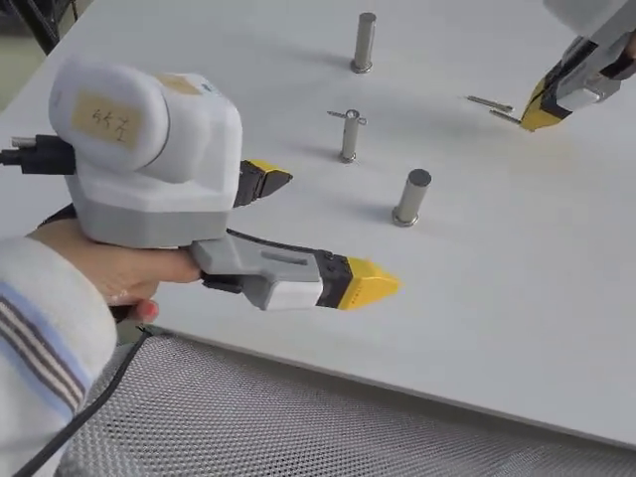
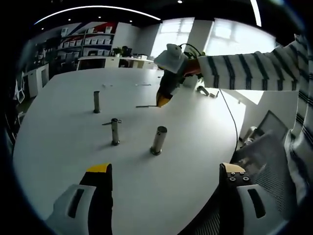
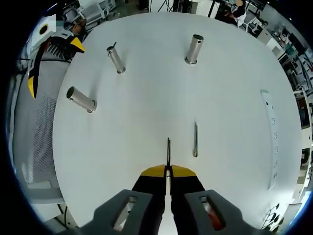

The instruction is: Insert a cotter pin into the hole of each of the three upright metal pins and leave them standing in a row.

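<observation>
Now, 3 metal pins stand upright in a slanting row on the white table (image 1: 517, 298). The middle metal pin (image 1: 349, 144) carries a fitted cotter pin (image 1: 348, 117) through the hole near its top, with the ends sticking out on both sides. The far metal pin (image 1: 364, 43) stands behind it. The near metal pin (image 1: 410, 197) stands in front of it and a little to the right in the head view.

The right gripper (image 1: 535, 117) is out past the row, well apart from all 3 pins. Its jaws are pressed together on the held cotter pin (image 3: 168, 147), which juts straight forward from the yellow tips, low over the tabletop. I cannot tell whether it touches the surface. A loose cotter pin (image 3: 195, 139) lies flat on the table just beside it and roughly parallel.

The left gripper (image 1: 323, 234) is held in a hand (image 1: 119, 273) above the near edge of the table, with its jaws spread wide. In the left gripper view, the near and middle pins stand ahead of it, between the lines of its 2 jaws and well apart from them.
</observation>
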